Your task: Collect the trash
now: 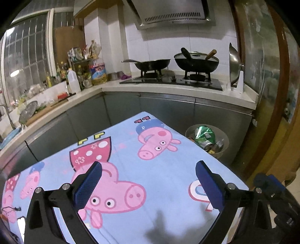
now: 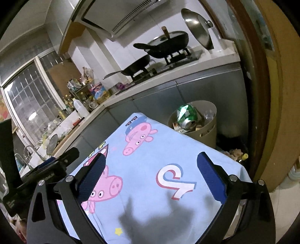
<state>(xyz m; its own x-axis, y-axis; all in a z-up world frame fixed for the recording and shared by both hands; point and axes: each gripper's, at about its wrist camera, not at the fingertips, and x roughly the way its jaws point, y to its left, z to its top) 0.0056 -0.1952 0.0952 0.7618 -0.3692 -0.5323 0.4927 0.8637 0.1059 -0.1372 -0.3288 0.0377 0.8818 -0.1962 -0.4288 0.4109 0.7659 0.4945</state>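
Two tongs are in sight, the left tongs point(image 1: 148, 169) and the right tongs point(image 2: 151, 161), each with two blue fingers point(image 1: 90, 185); one blue cartoon cloth point(image 1: 150, 169) covers one bench; one waste bin point(image 2: 204, 122) stands at about two o'clock from the cloth, holding one crushed green can point(image 2: 187, 113) plus smaller scraps too jumbled to count; two dark woks point(image 1: 153, 63) sit on one hob point(image 1: 172, 81); one steel lid point(image 1: 235, 63) leans at three o'clock of the woks; one range hood point(image 1: 172, 13) hangs at twelve; one white jug point(image 1: 73, 80) stands at nine o'clock among bottles too many to count.
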